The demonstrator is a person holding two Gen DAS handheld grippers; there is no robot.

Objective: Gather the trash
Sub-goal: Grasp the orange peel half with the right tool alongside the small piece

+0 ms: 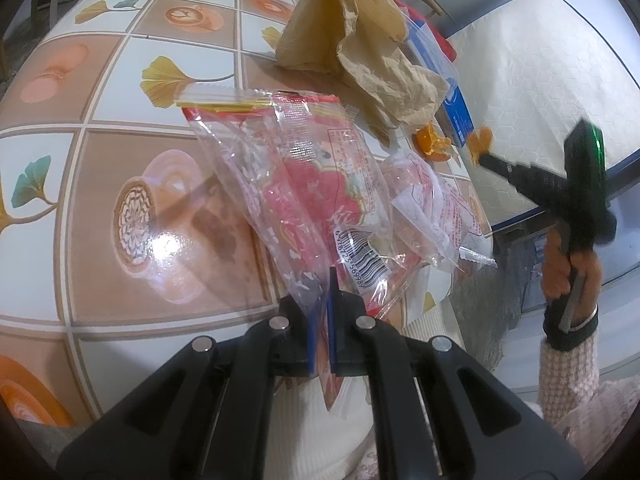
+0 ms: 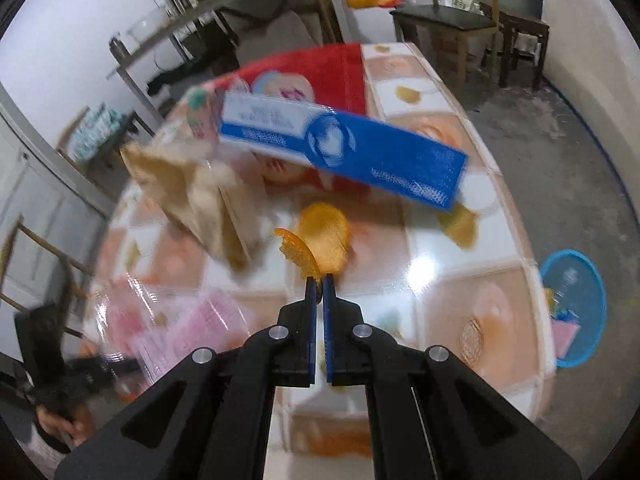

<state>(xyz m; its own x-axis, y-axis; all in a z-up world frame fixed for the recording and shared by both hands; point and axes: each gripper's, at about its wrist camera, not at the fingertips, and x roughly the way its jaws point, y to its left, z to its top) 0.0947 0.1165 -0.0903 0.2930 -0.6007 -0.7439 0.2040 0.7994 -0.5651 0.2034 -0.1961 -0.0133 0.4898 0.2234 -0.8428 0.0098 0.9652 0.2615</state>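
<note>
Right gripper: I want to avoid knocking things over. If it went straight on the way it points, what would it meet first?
Probably the second orange peel lying on the table, just beyond the peel piece it holds; depth is blurred.

Left wrist view looked steeply down from close above the near edge of the tiled tabletop (image 1: 120, 80). Right wrist view, blurred, faced down the same table from its right side. Both showed the brown paper bag (image 1: 352, 32), blue box (image 2: 360, 152) and orange peels (image 1: 434, 144).

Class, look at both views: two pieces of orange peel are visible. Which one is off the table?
The orange peel pinched by the right gripper at its lower edge; the other peel lies flat on the table beside the blue box.
</note>
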